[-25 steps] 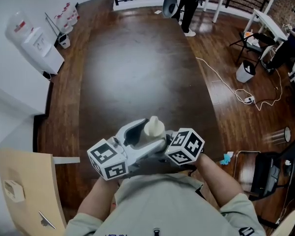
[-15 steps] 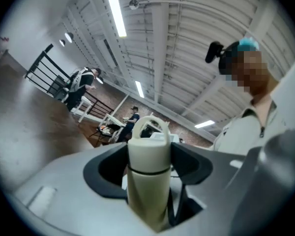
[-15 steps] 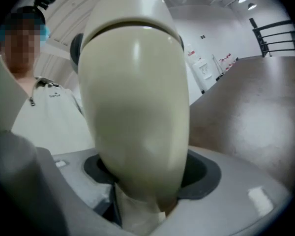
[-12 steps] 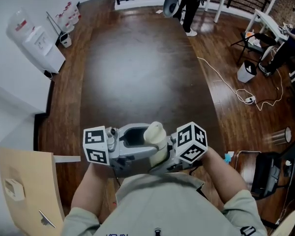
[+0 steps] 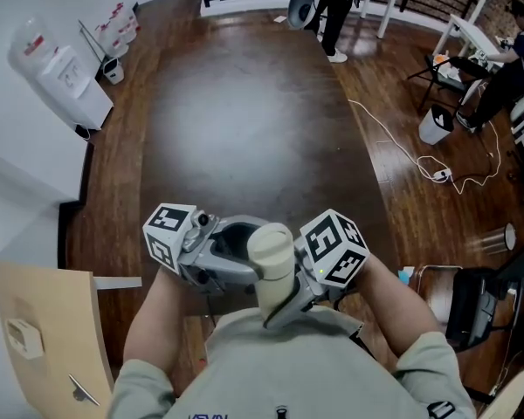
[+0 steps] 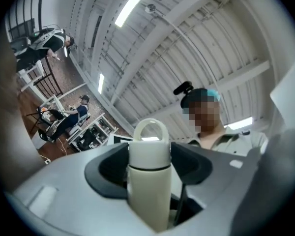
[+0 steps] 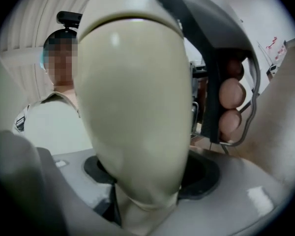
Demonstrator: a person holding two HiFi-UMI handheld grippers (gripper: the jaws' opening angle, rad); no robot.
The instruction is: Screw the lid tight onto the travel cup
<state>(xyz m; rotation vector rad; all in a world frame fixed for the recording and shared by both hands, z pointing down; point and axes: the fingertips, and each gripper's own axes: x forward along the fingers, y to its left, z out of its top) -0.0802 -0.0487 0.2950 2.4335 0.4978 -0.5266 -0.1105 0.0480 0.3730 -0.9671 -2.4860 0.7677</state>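
Since the earlier frame, both grippers have raised the travel cup point(image 5: 272, 264) toward the head camera. It now tilts at lower centre of frame. I read the left gripper point(image 6: 150, 161) jaws as just closed onto the lid point(image 6: 149, 150). The right gripper point(image 7: 150, 173) clamps the body.
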